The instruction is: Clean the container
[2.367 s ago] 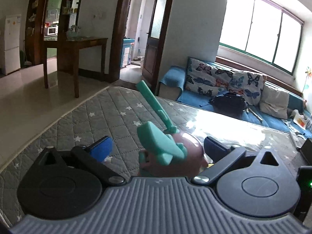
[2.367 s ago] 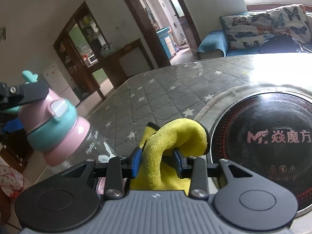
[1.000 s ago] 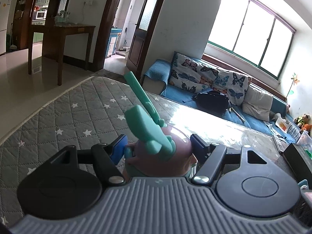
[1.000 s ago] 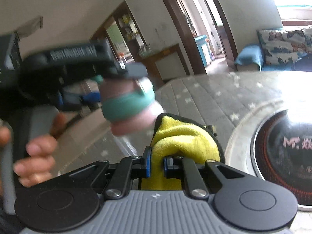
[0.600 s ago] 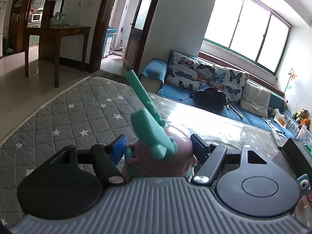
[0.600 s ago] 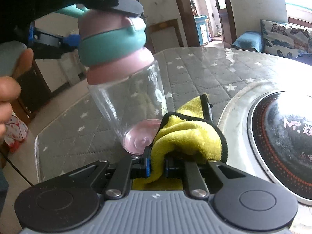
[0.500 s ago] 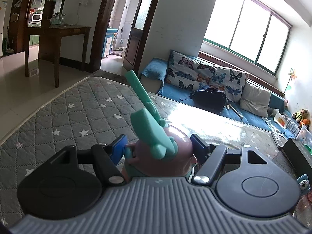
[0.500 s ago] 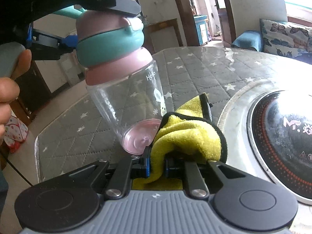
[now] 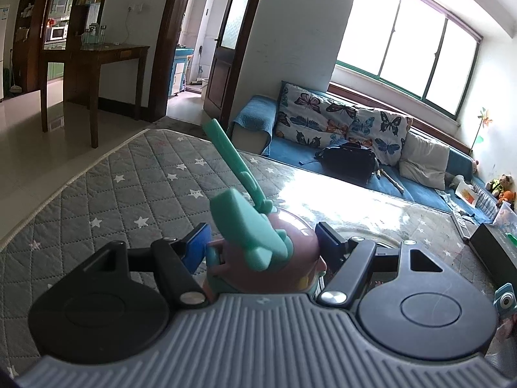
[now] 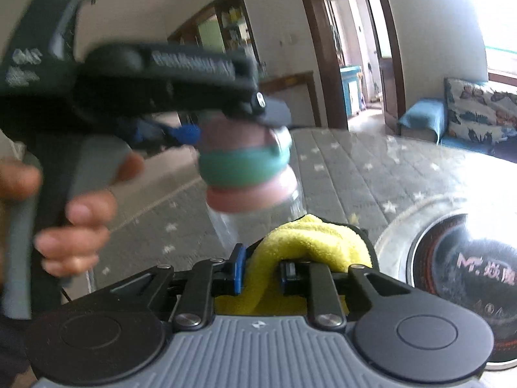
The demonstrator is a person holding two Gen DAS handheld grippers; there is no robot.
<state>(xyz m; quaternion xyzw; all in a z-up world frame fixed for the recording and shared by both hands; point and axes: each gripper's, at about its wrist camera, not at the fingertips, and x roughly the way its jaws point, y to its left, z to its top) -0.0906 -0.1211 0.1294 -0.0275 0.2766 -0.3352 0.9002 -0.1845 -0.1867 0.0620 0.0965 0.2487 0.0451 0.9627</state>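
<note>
A clear bottle with a pink and teal lid and a raised teal handle hangs above the table. My left gripper is shut on its lid, pads on both sides. In the right wrist view the bottle looks blurred, tilted, with a person's hand on the left tool's grip. My right gripper holds a folded yellow cloth against the clear body just below the lid. Its jaws are opening, with the cloth still filling the gap between the pads.
A grey quilted cover with white stars lies over the table. A round black induction cooker sits at the right. A blue sofa with butterfly cushions stands beyond the far edge, and a dark box at the right edge.
The right gripper and cloth moved from the bottle's base up to just under the lid. Its pads now stand a little wider apart. The left gripper has kept still on the lid.
</note>
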